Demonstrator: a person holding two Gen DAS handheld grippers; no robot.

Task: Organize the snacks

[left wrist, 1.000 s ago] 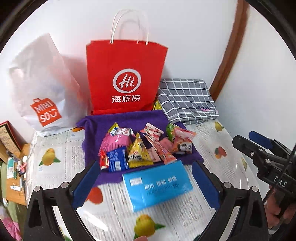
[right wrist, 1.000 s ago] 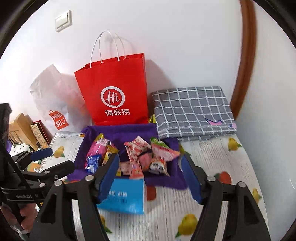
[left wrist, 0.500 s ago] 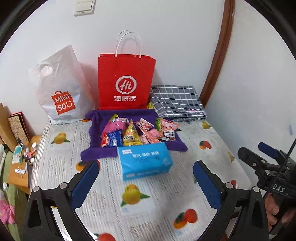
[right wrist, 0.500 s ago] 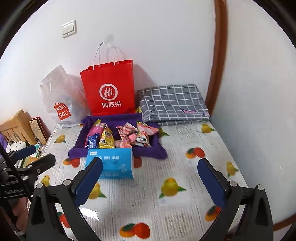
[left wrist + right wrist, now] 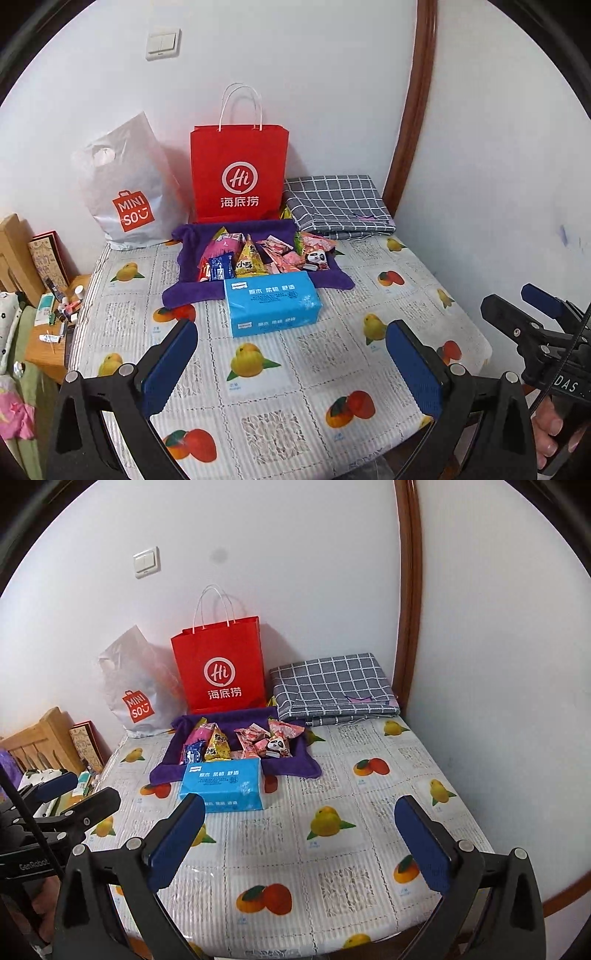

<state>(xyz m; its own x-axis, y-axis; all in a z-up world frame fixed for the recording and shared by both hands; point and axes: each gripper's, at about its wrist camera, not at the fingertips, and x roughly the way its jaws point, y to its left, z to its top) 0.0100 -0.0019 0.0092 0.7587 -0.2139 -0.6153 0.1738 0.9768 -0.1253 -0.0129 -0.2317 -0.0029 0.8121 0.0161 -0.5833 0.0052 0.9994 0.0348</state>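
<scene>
Several snack packets (image 5: 258, 256) (image 5: 243, 744) lie in a pile on a purple cloth (image 5: 184, 291) (image 5: 162, 773) at the far side of the table. A blue tissue pack (image 5: 271, 302) (image 5: 223, 784) lies just in front of the cloth. My left gripper (image 5: 291, 363) is open and empty, held back over the near part of the table. My right gripper (image 5: 299, 838) is open and empty too, also well short of the snacks. Each gripper shows at the edge of the other's view.
A red paper bag (image 5: 238, 175) (image 5: 219, 668) and a white plastic bag (image 5: 127, 188) (image 5: 138, 694) stand against the wall behind the cloth. A folded grey checked cloth (image 5: 334, 203) (image 5: 332, 688) lies at the back right. The fruit-print tablecloth (image 5: 280, 387) covers the table. A cluttered wooden stand (image 5: 55, 317) is left.
Both grippers have pulled back from the snacks toward the near edge of the table. The snacks, cloth and tissue pack look farther away and have not moved.
</scene>
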